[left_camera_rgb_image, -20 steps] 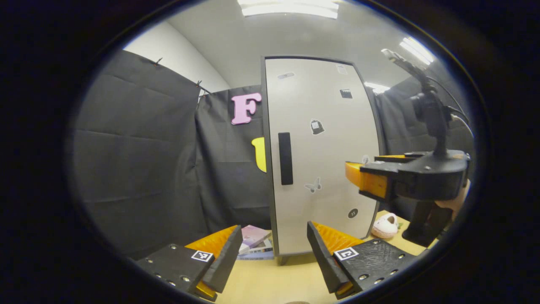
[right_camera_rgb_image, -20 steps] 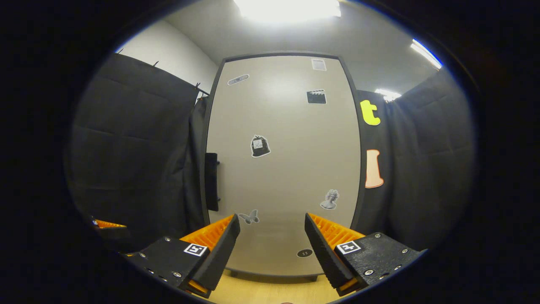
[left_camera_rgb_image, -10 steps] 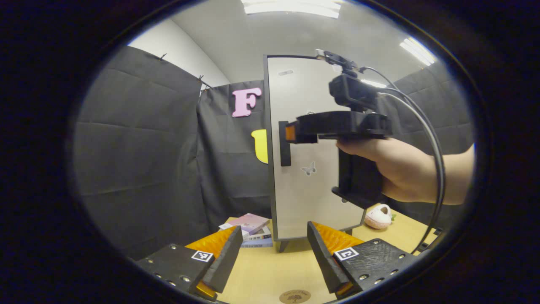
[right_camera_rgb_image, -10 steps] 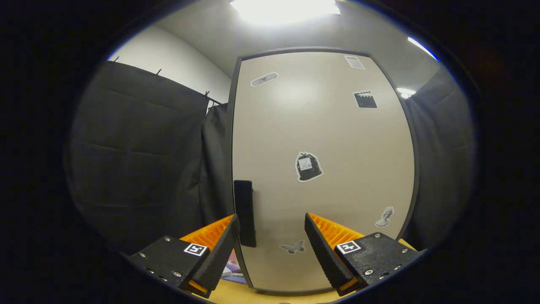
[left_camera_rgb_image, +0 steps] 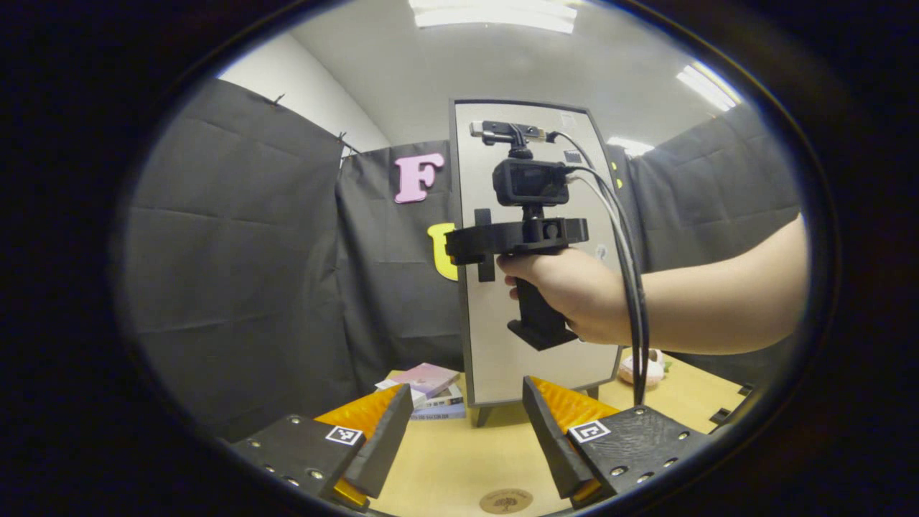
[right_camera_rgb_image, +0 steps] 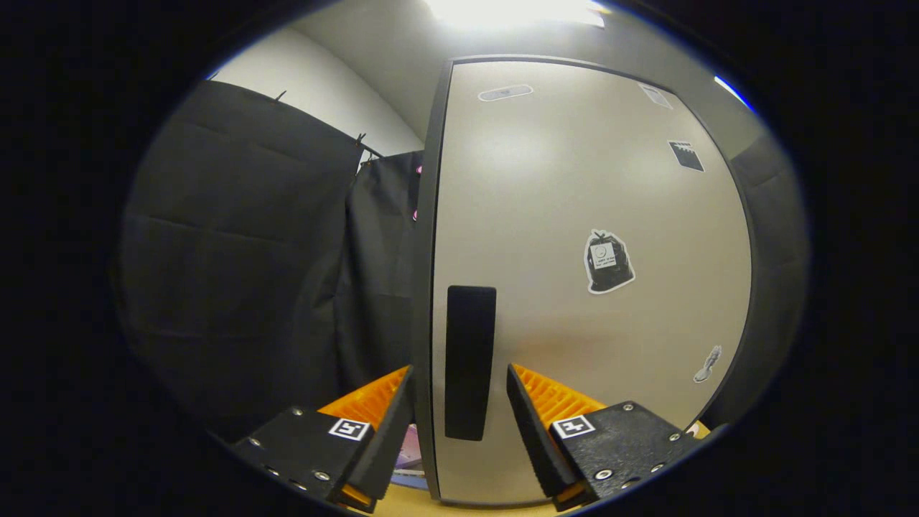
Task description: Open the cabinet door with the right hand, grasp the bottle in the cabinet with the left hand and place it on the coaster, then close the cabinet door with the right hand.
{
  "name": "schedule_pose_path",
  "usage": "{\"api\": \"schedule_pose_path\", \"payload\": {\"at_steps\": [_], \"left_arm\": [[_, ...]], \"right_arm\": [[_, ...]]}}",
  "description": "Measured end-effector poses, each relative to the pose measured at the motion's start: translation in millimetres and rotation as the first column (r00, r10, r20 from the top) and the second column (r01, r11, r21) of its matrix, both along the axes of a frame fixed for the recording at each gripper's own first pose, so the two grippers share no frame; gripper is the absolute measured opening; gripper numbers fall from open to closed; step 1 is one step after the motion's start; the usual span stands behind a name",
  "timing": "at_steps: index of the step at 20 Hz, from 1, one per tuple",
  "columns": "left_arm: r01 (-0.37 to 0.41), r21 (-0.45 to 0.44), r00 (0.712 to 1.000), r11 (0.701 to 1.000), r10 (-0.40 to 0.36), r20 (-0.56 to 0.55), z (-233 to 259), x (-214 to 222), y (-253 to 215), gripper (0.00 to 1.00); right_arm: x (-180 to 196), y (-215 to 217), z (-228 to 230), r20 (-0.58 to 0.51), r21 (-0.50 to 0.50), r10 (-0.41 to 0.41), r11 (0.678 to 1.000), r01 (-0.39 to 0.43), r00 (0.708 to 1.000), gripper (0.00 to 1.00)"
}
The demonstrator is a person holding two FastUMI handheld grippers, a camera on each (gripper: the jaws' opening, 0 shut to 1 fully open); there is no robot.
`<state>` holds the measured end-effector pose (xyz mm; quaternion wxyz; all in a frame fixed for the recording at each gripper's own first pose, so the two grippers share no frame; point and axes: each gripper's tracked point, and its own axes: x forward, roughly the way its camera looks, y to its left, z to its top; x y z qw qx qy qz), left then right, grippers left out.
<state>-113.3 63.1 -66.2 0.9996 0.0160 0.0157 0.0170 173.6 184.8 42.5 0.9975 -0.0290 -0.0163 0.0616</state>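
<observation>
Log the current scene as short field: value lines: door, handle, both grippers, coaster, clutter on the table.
cabinet door: shut
door handle: dark vertical bar at the door's left edge, lined up between the right gripper's open fingers
right gripper: open, at the handle, not closed on it
left gripper: open, empty, low over the table
coaster: round, on the table near the left gripper, nothing on it
books: stacked left of the cabinet
plush toy: right of the cabinet
bottle: unseen behind the shut door

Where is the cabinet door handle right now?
In the right gripper view the handle stands upright near the door's left edge, between the open right tool's fingers; contact cannot be told.
</observation>
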Motion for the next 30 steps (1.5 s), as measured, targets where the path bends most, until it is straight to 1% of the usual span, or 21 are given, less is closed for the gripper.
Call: {"api": "schedule_pose_path", "payload": {"at_steps": [1,2,3,4,8,11,14,15,16,17,19,24,30], "left_arm": [[-0.003,-0.004,1.0,1.0,0.003,-0.004,-1.5,-2.1,1.9,0.88],[-0.008,-0.011,1.0,1.0,0.008,-0.003,-2.4,-3.4,4.7,0.88],[-0.012,-0.018,1.0,1.0,0.012,-0.004,-3.9,-2.8,10.2,0.88],[-0.015,-0.023,1.0,1.0,0.015,-0.004,-5.2,-2.4,13.4,0.88],[-0.032,-0.043,0.999,0.999,0.032,-0.009,-10.4,-2.5,22.8,0.88],[-0.05,-0.046,0.999,0.998,0.05,-0.002,-9.6,-6.0,29.7,0.88],[-0.069,-0.058,0.998,0.996,0.069,0.008,-11.1,-9.4,35.9,0.88],[-0.072,-0.058,0.997,0.996,0.073,0.015,-10.5,-9.8,37.8,0.85],[-0.076,-0.057,0.997,0.995,0.077,0.018,-10.6,-10.5,37.9,0.9],[-0.081,-0.053,0.996,0.995,0.082,0.017,-11.0,-11.8,38.9,0.88],[-0.083,-0.05,0.996,0.995,0.084,0.01,-13.3,-9.0,37.1,0.88],[-0.058,-0.045,0.998,0.997,0.059,0.021,-12.8,-2.8,21.1,0.88],[-0.058,-0.024,0.998,0.998,0.058,-0.004,-17.0,-2.1,6.9,0.88]], "right_arm": [[3.1,3.3,-7.0,-0.033,0.002,0.004,1.0,-0.004,0.999,0.63],[6.1,5.6,-12.5,-0.065,0.01,0.011,1.0,-0.01,0.998,0.57],[9.0,4.2,-16.8,-0.094,0.002,0.008,1.0,-0.008,0.996,0.46],[11.9,4.1,-17.8,-0.105,-0.007,0.013,1.0,-0.014,0.994,0.41],[10.8,5.8,-17.2,-0.117,-0.023,0.053,0.998,-0.056,0.992,0.32],[10.9,5.4,-18.0,-0.125,-0.036,0.06,0.997,-0.065,0.99,0.25],[9.1,5.5,-18.0,-0.145,-0.037,0.065,0.997,-0.071,0.987,0.2],[8.6,5.7,-18.7,-0.147,-0.039,0.071,0.996,-0.078,0.987,0.19],[8.3,5.3,-18.7,-0.148,-0.041,0.081,0.995,-0.088,0.986,0.18],[7.5,5.1,-19.1,-0.148,-0.045,0.093,0.994,-0.1,0.985,0.18],[4.2,5.2,-19.2,-0.147,-0.05,0.125,0.99,-0.133,0.981,0.18],[-14.9,6.8,-15.2,-0.147,-0.055,0.21,0.974,-0.22,0.967,0.18],[-34.4,7.2,-13.3,-0.154,-0.055,0.317,0.943,-0.328,0.936,0.18]]}}
